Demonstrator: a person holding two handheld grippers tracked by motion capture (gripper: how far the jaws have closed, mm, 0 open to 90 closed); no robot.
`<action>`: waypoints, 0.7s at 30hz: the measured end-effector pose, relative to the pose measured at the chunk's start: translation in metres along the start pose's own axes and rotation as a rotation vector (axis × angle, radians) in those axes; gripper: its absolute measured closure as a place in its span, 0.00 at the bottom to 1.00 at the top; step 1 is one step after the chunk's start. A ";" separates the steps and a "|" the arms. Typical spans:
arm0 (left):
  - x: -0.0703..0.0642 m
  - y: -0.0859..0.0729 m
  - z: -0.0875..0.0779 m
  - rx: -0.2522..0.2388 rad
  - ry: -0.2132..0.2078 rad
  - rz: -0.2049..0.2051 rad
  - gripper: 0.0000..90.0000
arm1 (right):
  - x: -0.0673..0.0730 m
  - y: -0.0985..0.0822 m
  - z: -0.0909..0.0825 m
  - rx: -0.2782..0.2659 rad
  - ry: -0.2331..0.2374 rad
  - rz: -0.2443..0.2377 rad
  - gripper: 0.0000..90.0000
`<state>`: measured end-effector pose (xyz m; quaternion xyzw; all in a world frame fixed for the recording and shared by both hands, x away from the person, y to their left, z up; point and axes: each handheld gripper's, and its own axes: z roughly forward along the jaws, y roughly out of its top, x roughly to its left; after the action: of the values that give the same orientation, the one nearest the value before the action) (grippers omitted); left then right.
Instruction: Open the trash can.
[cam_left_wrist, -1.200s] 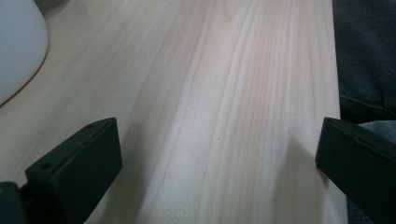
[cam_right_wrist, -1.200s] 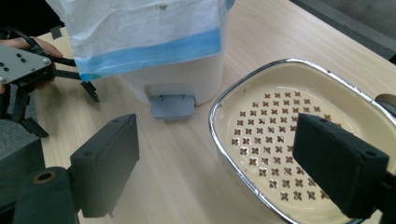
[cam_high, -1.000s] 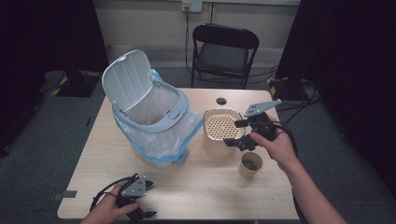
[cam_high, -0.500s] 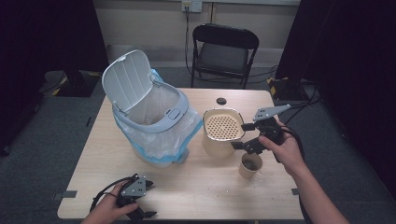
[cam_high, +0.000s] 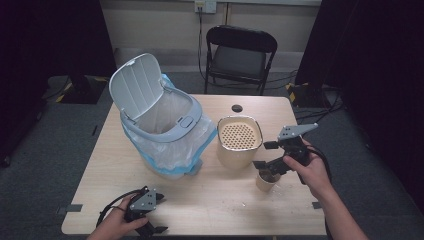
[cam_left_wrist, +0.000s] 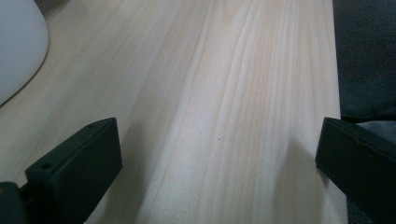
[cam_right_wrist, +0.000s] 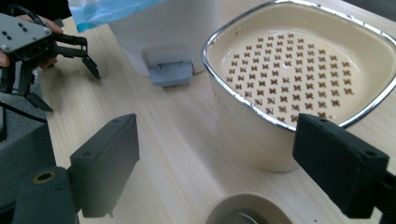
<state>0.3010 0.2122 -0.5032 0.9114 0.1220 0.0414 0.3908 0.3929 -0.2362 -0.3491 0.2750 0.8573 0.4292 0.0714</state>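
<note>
Right gripper (cam_high: 263, 155) has dropped from beside the strainer basket (cam_high: 239, 140) to just above the paper cup (cam_high: 266, 180). Jaws spread, nothing between them. Left gripper (cam_high: 154, 210) unmoved at table (cam_high: 220, 200) front edge, jaws spread, empty. Count: 1 cup, 1 basket, 1 lidded bin (cam_high: 161, 130).

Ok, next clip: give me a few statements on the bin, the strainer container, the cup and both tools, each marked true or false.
1. The bin has its lid up. True.
2. The right tool is clamped on the cream container. False: its jaws are open, above the small cup.
3. The left tool holds the bin's liner. False: it is open over bare table.
4. The cup stands beside the cream container. True.
</note>
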 end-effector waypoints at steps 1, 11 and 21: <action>0.000 0.000 0.000 0.000 -0.001 0.001 0.00 | 0.000 -0.002 0.000 -0.002 0.000 0.000 0.16; 0.000 0.000 0.000 -0.001 -0.001 0.001 0.00 | 0.002 -0.019 -0.008 -0.012 -0.007 0.005 0.16; 0.000 0.000 0.000 0.002 0.000 0.003 0.00 | 0.004 -0.033 -0.012 -0.017 -0.007 0.021 0.16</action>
<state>0.3011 0.2123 -0.5031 0.9120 0.1208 0.0416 0.3898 0.3719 -0.2584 -0.3663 0.2848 0.8504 0.4364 0.0721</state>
